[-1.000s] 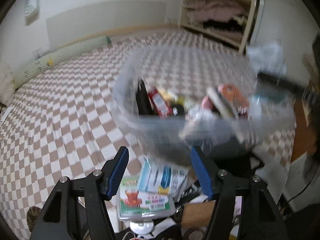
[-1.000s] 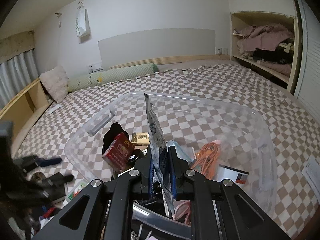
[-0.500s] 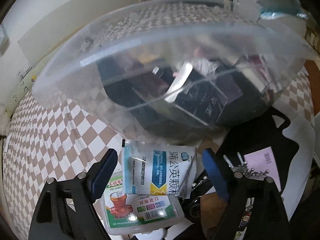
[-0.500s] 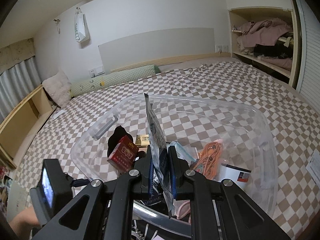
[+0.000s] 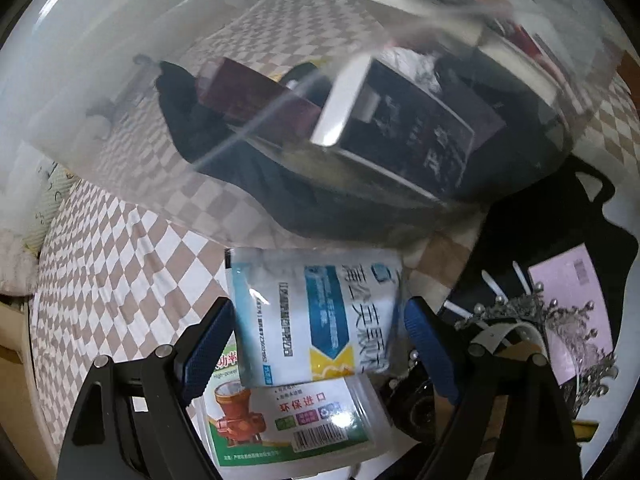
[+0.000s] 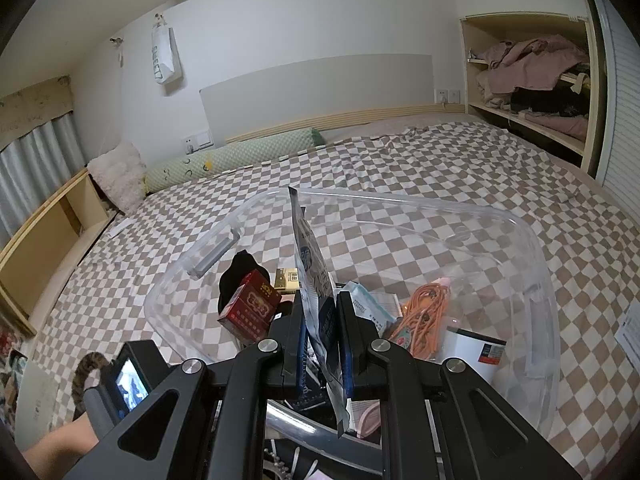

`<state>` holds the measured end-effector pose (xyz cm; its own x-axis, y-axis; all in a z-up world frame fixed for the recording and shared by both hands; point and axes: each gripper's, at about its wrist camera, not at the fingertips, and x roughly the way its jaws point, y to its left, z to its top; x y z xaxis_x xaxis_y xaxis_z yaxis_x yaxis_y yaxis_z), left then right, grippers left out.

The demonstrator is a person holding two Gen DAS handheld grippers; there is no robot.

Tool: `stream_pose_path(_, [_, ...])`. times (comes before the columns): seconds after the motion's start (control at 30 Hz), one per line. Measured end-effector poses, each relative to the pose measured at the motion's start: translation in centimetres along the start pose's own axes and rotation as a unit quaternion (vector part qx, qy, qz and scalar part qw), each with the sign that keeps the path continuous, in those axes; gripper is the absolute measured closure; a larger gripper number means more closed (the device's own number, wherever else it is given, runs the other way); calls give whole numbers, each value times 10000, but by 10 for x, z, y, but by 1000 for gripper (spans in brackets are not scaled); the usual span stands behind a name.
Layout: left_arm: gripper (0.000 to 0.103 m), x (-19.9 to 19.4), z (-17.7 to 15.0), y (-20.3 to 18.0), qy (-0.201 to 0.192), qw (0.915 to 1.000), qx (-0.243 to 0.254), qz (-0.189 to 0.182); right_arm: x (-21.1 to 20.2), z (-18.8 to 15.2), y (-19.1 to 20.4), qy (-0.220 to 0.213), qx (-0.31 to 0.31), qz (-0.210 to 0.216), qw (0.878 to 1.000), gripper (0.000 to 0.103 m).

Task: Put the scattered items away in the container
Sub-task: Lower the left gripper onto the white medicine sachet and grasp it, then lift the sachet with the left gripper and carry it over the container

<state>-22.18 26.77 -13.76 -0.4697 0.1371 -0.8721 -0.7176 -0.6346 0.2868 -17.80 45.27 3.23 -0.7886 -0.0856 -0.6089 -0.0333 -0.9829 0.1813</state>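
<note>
Clear plastic container [image 5: 120, 128] looms just beyond white-and-blue sachet [image 5: 316, 320].

Two claws show, the left [image 5: 316, 344] and the right [image 6: 322, 336], with one clear bin [image 6: 536, 280], one red box [image 6: 250, 310], one orange cord [image 6: 424, 312], three packets [image 5: 316, 320] [image 5: 296, 428] [image 6: 316, 280], one bolster [image 6: 224, 160] and one bed [image 6: 440, 160].

The clear bin [image 5: 120, 128] crowds just above the white sachet [image 5: 316, 316].
</note>
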Motion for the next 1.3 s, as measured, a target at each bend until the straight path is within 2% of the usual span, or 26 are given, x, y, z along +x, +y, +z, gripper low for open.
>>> stream_pose_path(0.23, [40,0,-1,4,-35,9998,-173,-99,0,0,-1,8,10,3,10000,88])
stream_pose_path(0.4, [44,-5,-4,14,-47,9992,-320,-230,0,0,-1,16,11,13,10000,88])
stream_pose_path(0.87, [46,-32,-27,34,-133,9981,-481,-353,-4,2,2,-33,54,36,10000,88])
stream_pose_path(1.13, [46,-68,-45,63,-423,9930,-1041,-374,-6,3,3,-96,134,98,9998,88])
stream_pose_path(1.3, [46,-96,-49,94,-816,9831,-1609,-313,-2,1,3,-28,168,104,9998,88])
